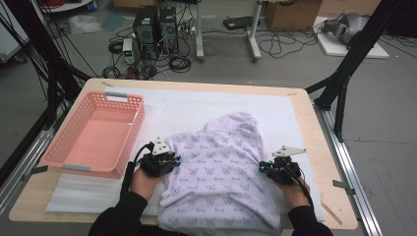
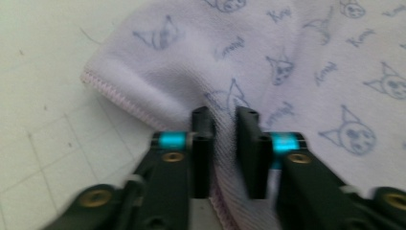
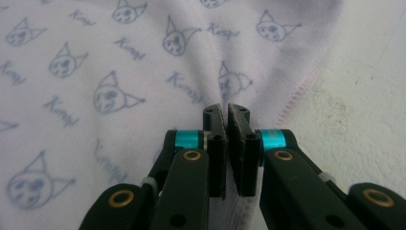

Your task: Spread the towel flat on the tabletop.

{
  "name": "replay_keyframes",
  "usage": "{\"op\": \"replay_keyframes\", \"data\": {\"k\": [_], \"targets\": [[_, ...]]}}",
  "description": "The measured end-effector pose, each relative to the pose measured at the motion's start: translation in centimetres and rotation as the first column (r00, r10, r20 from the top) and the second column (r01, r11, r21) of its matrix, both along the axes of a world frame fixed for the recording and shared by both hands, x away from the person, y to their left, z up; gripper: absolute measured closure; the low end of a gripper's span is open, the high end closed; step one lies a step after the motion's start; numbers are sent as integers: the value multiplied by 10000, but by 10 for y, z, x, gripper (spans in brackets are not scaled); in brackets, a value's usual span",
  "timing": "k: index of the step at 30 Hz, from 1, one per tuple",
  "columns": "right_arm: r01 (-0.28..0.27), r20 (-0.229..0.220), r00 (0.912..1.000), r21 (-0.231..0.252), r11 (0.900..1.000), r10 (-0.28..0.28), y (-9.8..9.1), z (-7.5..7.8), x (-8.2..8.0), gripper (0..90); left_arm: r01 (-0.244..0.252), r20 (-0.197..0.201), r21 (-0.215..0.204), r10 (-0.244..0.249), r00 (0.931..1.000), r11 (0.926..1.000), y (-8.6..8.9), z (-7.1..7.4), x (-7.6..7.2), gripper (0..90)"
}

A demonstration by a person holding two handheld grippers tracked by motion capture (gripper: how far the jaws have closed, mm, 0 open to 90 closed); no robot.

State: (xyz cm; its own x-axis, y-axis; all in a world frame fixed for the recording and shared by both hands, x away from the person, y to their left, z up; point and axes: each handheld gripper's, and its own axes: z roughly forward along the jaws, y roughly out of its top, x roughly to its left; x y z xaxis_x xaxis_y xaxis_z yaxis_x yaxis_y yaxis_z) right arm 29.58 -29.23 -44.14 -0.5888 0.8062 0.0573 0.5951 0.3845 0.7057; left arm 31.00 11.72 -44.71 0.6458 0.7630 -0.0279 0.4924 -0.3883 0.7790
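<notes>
A pale lilac hooded garment (image 1: 223, 162) printed with small cat faces lies on the white mat, hood pointing away from me. My left gripper (image 1: 173, 160) is at its left side edge, shut on a pinched fold of the garment (image 2: 225, 139) near the pink-stitched hem. At the right side edge my right gripper (image 1: 264, 167) is shut on a thin fold of the garment (image 3: 226, 117), jaws almost touching. A hand holds each gripper from the near side.
A pink plastic basket (image 1: 96, 132) stands on the left of the wooden table (image 1: 314, 128), close to my left hand. The white foam mat (image 1: 172, 105) covers most of the tabletop. Black frame posts rise at both sides.
</notes>
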Motion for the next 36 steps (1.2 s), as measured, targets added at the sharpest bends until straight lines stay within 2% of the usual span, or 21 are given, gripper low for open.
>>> {"op": "replay_keyframes", "data": {"k": [3,6,8,9,12,15,17,19,22,24,27,29,30,32,34,36], "targets": [[-303,-260,9992,-130,9995,300,-3,3,-7,863,454,-318,-308,-464,9984,9985,1,2,-8,843],[-625,-646,9961,-417,9972,598,-7,8,-17,863,914,-690,-810,-971,9929,9925,2,5,-17,842],[-808,-898,9932,-661,9945,747,-11,11,-22,863,1189,-778,-916,-1261,9890,9887,1,7,-22,841],[-866,-1088,9909,-670,9940,789,-13,12,-23,863,1402,-827,-886,-1475,9856,9862,0,8,-25,840],[-972,-1406,9862,-609,9934,879,-19,14,-25,862,1629,-994,-912,-1718,9801,9824,-3,8,-31,834],[-1061,-1418,9850,-520,9930,979,-19,13,-24,824,1706,-1081,-960,-1806,9776,9807,-4,7,-33,810],[-1041,-1087,9890,-316,9941,1001,-18,13,-22,705,1519,-1062,-1146,-1642,9807,9817,-4,6,-31,747],[-887,-656,9938,131,9960,894,-18,15,-21,668,1307,-966,-1298,-1438,9849,9829,-2,6,-30,673],[-607,-10,9982,244,9979,607,-16,18,-18,582,1236,-493,-1497,-1322,9900,9810,3,6,-28,615],[-381,455,9983,334,9987,365,-14,20,-12,541,1159,-218,-1536,-1207,9925,9813,6,5,-27,607],[-67,1020,9948,563,9984,9,-8,21,-2,493,697,-72,-1677,-719,9974,9834,11,6,-25,541],[43,1186,9929,511,9987,-104,-4,21,8,492,494,65,-1826,-490,9988,9819,15,7,-24,535],[99,1163,9931,336,9994,-137,-2,21,14,498,414,119,-1881,-398,9991,9813,17,8,-23,534],[256,1238,9919,253,9994,-286,0,21,31,498,231,190,-2016,-197,9996,9792,20,8,-22,535],[427,1215,9915,400,9983,-473,3,23,48,497,70,162,-2157,-36,9999,9764,24,8,-20,536],[432,1279,9907,271,9987,-463,9,26,67,495,-13,110,-2226,38,9999,9749,26,8,-18,536]]}}
